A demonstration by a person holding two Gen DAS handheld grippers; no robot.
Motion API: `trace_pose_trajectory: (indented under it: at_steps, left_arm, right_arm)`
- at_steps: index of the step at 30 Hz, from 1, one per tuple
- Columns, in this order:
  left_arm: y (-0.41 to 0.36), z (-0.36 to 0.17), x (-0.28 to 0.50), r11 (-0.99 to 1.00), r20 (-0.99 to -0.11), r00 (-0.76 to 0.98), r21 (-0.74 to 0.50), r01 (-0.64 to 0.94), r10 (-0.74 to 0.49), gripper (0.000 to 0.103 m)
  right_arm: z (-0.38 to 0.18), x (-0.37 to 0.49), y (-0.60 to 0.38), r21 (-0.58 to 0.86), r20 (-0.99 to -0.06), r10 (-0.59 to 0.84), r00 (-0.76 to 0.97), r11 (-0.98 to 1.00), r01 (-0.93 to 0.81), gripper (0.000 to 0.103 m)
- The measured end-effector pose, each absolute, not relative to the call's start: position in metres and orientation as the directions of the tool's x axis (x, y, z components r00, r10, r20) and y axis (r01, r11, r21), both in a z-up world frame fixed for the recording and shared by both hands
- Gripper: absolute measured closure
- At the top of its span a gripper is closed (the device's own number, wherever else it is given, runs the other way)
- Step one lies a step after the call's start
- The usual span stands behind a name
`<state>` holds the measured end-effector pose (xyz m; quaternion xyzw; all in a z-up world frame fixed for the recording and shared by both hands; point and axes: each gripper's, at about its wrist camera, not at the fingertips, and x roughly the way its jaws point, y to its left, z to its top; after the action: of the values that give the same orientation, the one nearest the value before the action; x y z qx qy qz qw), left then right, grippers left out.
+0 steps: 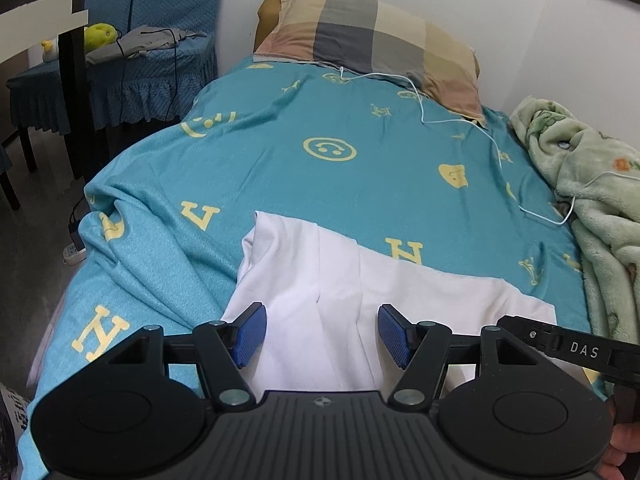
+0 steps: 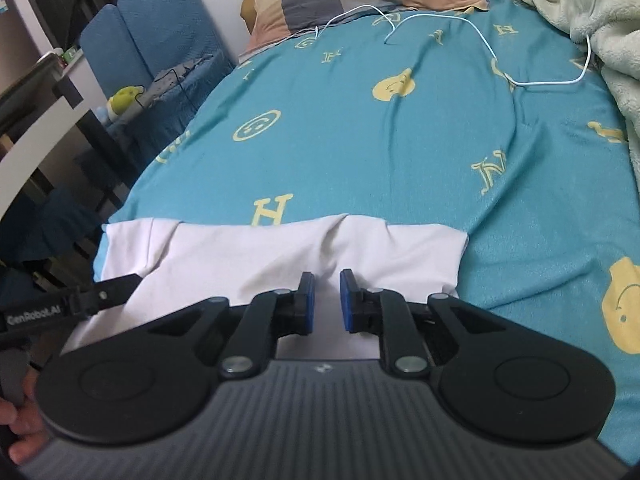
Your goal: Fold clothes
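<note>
A white garment point(image 1: 340, 292) lies partly folded on the teal bedsheet point(image 1: 320, 184) near the bed's front edge; it also shows in the right wrist view point(image 2: 248, 256). My left gripper point(image 1: 322, 332) is wide open just above the garment's near part, holding nothing. My right gripper point(image 2: 327, 300) hovers over the garment's near edge with its blue pads a narrow gap apart and nothing between them. The other gripper's tip shows at the edge of each view.
A plaid pillow point(image 1: 372, 40) lies at the bed's head. A white cable point(image 1: 492, 140) runs across the sheet to a green fleece blanket point(image 1: 592, 184) on the right. Blue covered chairs point(image 1: 140, 60) and a dark table stand left of the bed.
</note>
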<state>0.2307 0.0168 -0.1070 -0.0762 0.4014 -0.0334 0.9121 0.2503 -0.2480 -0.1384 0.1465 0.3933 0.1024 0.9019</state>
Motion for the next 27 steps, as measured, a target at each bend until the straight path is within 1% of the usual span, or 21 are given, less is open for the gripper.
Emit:
trace_pose_trajectory:
  at_steps: [8,15,19,22,27]
  left_arm:
    - [0.012,-0.097,0.222,0.985,-0.721,0.677,-0.167,0.033,-0.145,0.038]
    - [0.006,-0.102,0.222,0.986,-0.732,0.663,-0.159,0.052,-0.153,0.039]
    - [0.006,-0.102,0.220,0.988,-0.732,0.665,-0.148,0.053,-0.145,0.039]
    - [0.007,-0.095,0.212,0.986,-0.725,0.672,-0.155,0.054,-0.151,0.039]
    - [0.008,-0.080,0.184,0.985,-0.707,0.689,-0.161,0.059,-0.156,0.038]
  right_arm:
    - [-0.120,0.232,-0.243,0.371,-0.636,0.339,0.693,0.922,-0.111,0.086]
    - [-0.134,0.234,-0.234,0.352,-0.679,0.345,0.648,0.928,-0.125,0.087]
    - [-0.138,0.234,-0.235,0.366,-0.682,0.347,0.644,0.924,-0.110,0.087]
    - [-0.131,0.229,-0.236,0.359,-0.675,0.336,0.657,0.927,-0.106,0.086]
    - [-0.109,0.207,-0.240,0.377,-0.637,0.346,0.689,0.919,-0.113,0.086]
